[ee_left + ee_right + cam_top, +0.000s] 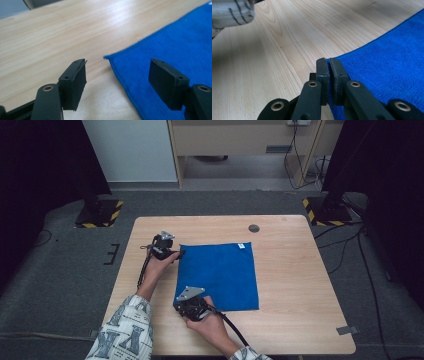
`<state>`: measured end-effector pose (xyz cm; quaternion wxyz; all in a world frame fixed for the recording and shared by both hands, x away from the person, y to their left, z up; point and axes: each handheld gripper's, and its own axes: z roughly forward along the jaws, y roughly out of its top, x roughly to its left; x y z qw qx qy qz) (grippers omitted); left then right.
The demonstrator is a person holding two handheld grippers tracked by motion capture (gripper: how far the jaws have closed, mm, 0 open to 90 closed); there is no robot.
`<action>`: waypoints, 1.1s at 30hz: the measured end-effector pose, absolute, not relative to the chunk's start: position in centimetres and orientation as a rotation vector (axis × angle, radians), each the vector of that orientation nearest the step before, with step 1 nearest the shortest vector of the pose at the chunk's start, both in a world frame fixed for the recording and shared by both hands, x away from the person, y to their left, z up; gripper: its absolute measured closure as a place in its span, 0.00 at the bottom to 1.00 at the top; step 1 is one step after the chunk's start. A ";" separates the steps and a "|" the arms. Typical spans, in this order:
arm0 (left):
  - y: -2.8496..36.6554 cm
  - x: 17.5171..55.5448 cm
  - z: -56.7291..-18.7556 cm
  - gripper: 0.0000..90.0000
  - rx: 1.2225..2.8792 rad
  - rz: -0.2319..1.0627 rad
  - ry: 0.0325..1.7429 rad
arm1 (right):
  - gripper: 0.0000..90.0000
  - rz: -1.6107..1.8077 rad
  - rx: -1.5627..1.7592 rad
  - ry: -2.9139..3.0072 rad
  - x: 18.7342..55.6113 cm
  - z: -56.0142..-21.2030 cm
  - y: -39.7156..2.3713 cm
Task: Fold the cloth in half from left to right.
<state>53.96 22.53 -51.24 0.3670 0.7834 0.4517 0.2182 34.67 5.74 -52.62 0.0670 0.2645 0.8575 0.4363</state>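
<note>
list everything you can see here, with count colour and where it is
cloth: 1, blue, flat on the middle of the table, small white tag at its far right corner
table: 1, light wood, centre of the high view
round cap: 1, grey, set in the table near its far edge
stand bases: 2, black with yellow-black stripes, on the floor at the table's far corners
left gripper: 1, black, jaws open around the cloth's far left corner
right gripper: 1, black, shut on the cloth's near left corner
hands: 2, one on each gripper, patterned sleeves
</note>
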 end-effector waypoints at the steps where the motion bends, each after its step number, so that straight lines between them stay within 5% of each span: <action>1: 22.5 54.0 -51.4 0.33 2.016 0.559 1.162 | 0.96 1.319 0.800 2.584 34.7 -52.6 5.9; 20: 23.4 55.1 -53.6 0.30 2.010 0.543 1.259 | 0.96 1.317 0.798 2.582 34.5 -53.3 6.1; 33: 22.0 54.7 -50.4 0.38 2.011 0.530 1.208 | 0.96 1.315 0.787 2.580 34.0 -53.1 6.2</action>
